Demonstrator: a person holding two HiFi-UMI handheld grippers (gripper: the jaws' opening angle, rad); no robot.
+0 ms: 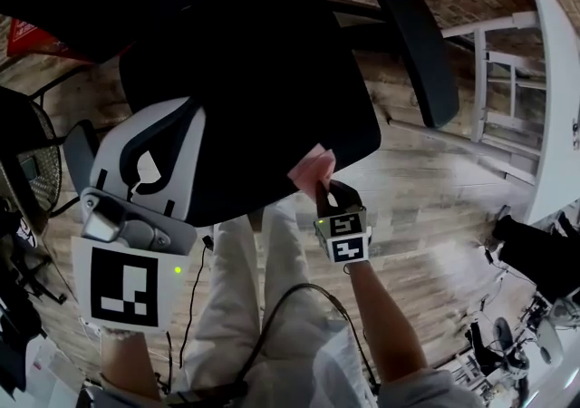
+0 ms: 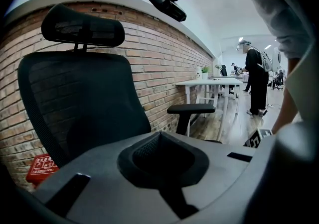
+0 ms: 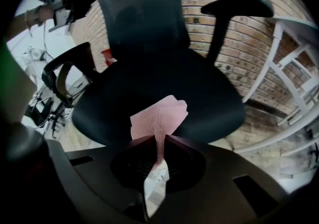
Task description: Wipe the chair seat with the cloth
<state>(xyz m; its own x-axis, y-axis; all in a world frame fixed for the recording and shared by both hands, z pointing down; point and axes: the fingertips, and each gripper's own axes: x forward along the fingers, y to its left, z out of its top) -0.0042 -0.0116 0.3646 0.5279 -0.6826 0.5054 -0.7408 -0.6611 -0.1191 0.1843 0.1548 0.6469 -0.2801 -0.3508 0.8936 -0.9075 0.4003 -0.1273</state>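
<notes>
Both jaws of the right gripper (image 3: 159,141) pinch the thin pink woven cloth (image 3: 162,116), whose free end sits just ahead at the near edge of the black padded chair seat (image 3: 139,86). Lowering it flat before sweeping forward would likely wipe best. The left gripper (image 2: 160,137) is closed and empty.

I see office: mesh swivel chair (image 2: 84,103) ahead of left gripper (image 2: 159,136), white desks (image 2: 209,84) further right, brick wall (image 2: 159,63) behind.

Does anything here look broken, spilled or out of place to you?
Nothing stands out. The black chair stands upright, its seat bare with no spill or tear visible. The pink cloth is pinched, slightly bunched, in the right gripper at the seat's front edge. The left gripper is shut on nothing.
</notes>
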